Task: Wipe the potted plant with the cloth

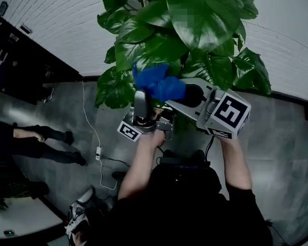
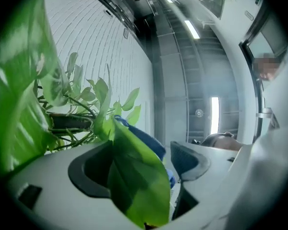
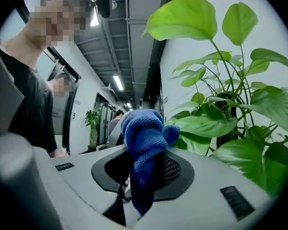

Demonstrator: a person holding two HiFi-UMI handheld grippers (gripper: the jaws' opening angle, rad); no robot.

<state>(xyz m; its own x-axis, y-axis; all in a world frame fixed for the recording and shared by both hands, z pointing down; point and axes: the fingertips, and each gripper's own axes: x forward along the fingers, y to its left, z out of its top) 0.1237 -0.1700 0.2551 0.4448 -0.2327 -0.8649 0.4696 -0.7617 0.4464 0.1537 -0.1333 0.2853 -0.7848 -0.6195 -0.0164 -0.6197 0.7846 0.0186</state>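
Mid-wipe, I'd judge: left gripper (image 2: 140,163) has its jaws apart, with a low leaf (image 2: 134,176) of the potted plant (image 1: 185,29) loose between them. Right gripper (image 3: 144,169) is clamped on the blue cloth (image 3: 143,133), just behind that leaf under the plant's lowest foliage. Cloth is bunched, long axis along the jaws, free end pointing past the tips at the plant; next move needs the leaf steadied and a light drag along its blade.

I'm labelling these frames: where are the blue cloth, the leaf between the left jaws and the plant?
blue cloth (image 3: 143,133): right gripper view, its bunched top.
leaf (image 2: 137,176): left gripper view, mid blade.
plant (image 1: 143,32): head view, a large leaf.
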